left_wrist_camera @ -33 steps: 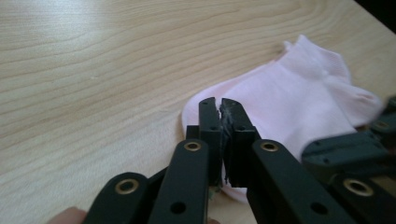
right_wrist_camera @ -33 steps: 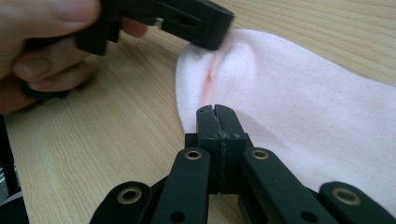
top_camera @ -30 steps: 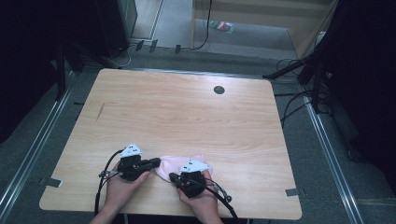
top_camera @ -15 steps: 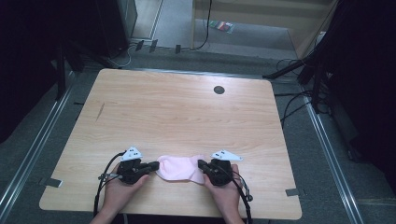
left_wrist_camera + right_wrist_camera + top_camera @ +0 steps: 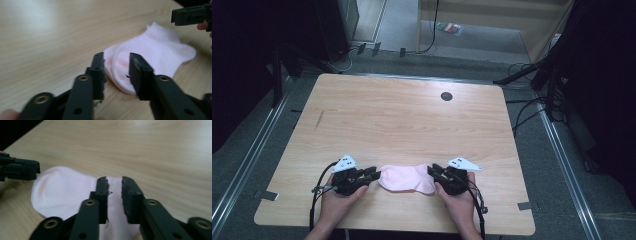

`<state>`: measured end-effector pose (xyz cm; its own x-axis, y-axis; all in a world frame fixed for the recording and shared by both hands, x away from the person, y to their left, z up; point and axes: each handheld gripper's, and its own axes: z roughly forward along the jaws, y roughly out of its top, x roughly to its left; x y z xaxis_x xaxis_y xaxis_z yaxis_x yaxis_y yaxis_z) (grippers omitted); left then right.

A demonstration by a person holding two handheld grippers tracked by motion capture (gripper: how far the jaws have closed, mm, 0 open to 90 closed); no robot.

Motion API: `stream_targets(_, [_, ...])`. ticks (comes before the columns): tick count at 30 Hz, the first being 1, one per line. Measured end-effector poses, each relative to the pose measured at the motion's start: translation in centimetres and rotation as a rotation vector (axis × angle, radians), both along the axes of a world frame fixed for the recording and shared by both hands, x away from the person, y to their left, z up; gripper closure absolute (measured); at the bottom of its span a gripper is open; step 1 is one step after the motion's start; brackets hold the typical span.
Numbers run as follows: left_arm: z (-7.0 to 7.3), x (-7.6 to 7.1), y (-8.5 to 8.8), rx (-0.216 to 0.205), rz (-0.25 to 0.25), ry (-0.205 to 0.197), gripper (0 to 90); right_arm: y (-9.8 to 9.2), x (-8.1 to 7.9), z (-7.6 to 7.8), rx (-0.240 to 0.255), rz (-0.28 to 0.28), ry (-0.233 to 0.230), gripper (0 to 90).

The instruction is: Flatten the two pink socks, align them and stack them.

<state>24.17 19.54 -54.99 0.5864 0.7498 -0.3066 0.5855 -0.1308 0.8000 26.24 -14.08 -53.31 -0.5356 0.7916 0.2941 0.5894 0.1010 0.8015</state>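
A small pink cotton sock (image 5: 406, 178) lies flat near the wooden tabletop's (image 5: 412, 120) front edge, the left gripper (image 5: 373, 175) and right gripper (image 5: 432, 172) at either end, fingers just parted narrowly and empty; a snagged fold could drag it askew.

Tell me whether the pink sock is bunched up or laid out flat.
Flat: the pink fabric sock lies spread on the wooden table.

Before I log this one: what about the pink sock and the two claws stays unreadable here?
- Pink sock: near end hidden behind the right claw in the right gripper view.
- Left claw: left gripper view, blur hides whether its tips touch the sock.
- High view: both claws are too small to judge their gap.
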Motion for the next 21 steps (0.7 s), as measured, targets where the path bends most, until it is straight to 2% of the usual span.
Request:
stream_targets(1, [0.1, -0.1, 0.3, -0.01, 0.016, -0.027, 65.2, 0.0, 0.0, 0.0, 0.0, 0.0, 0.0, 67.6])
stream_targets(3, [0.4, -0.3, 1.2, -0.033, 0.045, -0.099, 52.3, -1.0, 0.3, 0.4, 0.011, -0.03, -0.031, 50.4])
stream_targets(4, [0.5, -0.4, 1.5, -0.035, 0.058, -0.111, 44.0, -1.7, 0.6, 0.5, 0.018, -0.046, -0.043, 41.8])
stream_targets(5, [0.6, -0.4, 2.0, -0.028, 0.075, -0.118, 39.3, -2.2, 0.6, 0.5, 0.014, -0.063, -0.047, 37.0])
stream_targets(6, [0.6, -0.5, 2.6, -0.024, 0.097, -0.122, 28.4, -3.6, 0.8, 0.7, 0.011, -0.1, -0.053, 24.3])
stream_targets(7, [0.7, -0.5, 2.9, -0.015, 0.119, -0.124, 28.4, -3.6, 0.8, 0.7, 0.011, -0.1, -0.053, 24.3])
stream_targets(9, [0.8, -0.6, 4.1, -0.023, 0.17, -0.112, 23.9, -4.6, 0.9, 0.9, -0.009, -0.141, -0.037, 13.5])
stream_targets(11, [1.0, -0.6, 5.6, -0.038, 0.225, -0.086, 13.1, -6.0, 0.9, 0.9, -0.029, -0.163, -0.039, 13.3])
stream_targets(13, [1.0, -0.7, 6.0, -0.036, 0.238, -0.087, 12.3, -6.5, 0.8, 0.8, -0.046, -0.176, -0.04, 13.5])
stream_targets(14, [1.0, -0.9, 6.6, -0.028, 0.249, -0.087, 8.7, -7.7, 0.5, 0.4, -0.065, -0.178, -0.039, 13.5])
stream_targets(16, [0.9, -1.1, 7.5, -0.012, 0.256, -0.086, 7.6, -8.1, 0.4, 0.3, -0.075, -0.184, -0.038, 13.5])
stream_targets(19, [0.6, -1.4, 8.8, -0.012, 0.277, -0.072, 6.7, -9.7, 0.0, -0.2, -0.091, -0.206, -0.022, 13.6])
stream_targets(21, [0.5, -1.6, 9.8, -0.013, 0.311, -0.063, 6.7, -11.1, -0.3, -0.4, -0.089, -0.226, -0.019, 13.7])
